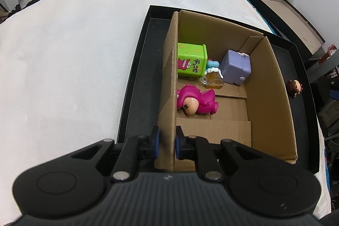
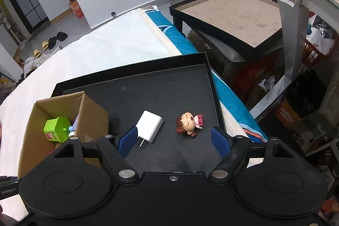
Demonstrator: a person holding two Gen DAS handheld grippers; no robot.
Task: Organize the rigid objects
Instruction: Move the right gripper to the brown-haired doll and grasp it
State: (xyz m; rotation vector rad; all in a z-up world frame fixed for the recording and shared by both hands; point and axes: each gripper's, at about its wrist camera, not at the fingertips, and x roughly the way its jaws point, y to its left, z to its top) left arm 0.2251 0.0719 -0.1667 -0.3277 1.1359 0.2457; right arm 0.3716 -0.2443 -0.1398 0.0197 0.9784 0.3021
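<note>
A white cloth-covered table (image 1: pixel 74 46) is carrying a black tray (image 2: pixel 131 96), and the cardboard box (image 1: pixel 269 99) is standing inside that tray. My left gripper (image 1: pixel 166 141) is pinching the box's near wall, jaws clamped on the cardboard. Inside are lying a green cube (image 1: pixel 190 60), a purple cube (image 1: pixel 235 67), a pink figure (image 1: pixel 197 102) and a small amber bottle (image 1: pixel 214 79). My right gripper (image 2: pixel 173 141) is hovering with jaws wide apart over the tray floor, where a white charger (image 2: pixel 149 125) and a brown-haired doll (image 2: pixel 188 123) are lying just beside each other.
</note>
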